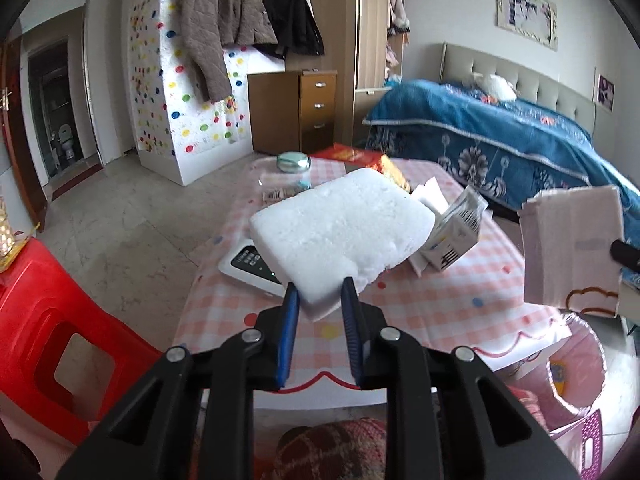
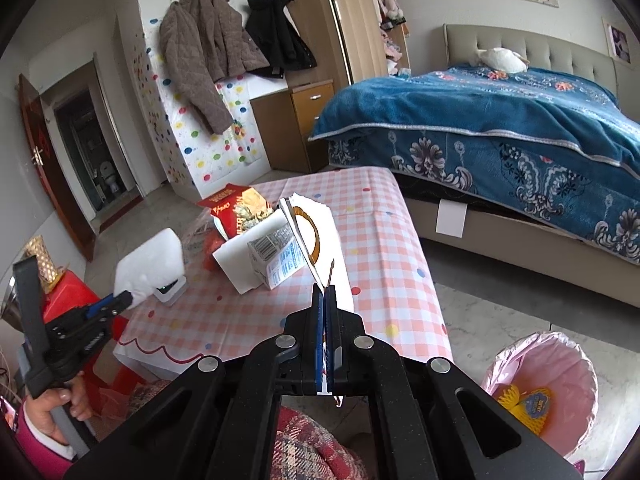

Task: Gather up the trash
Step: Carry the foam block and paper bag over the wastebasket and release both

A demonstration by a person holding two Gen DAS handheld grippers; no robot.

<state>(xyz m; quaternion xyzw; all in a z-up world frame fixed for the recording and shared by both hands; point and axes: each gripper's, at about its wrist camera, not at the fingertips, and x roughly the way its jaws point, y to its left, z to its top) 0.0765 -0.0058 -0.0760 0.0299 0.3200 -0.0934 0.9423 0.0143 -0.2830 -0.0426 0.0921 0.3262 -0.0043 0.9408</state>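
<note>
Above the checked table's (image 1: 420,300) near edge: left gripper (image 1: 320,300) pinching white foam block (image 1: 340,232) by its corner, light, crumbly. Right gripper (image 2: 325,300) clamped on thin white card (image 2: 316,232), floppy.

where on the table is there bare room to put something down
The table's right half is bare cloth, from the carton across to the bed-side edge, and so is the near strip along the scalloped hem. The far left is crowded: red box, carton, white paper, jar and the white device.
</note>
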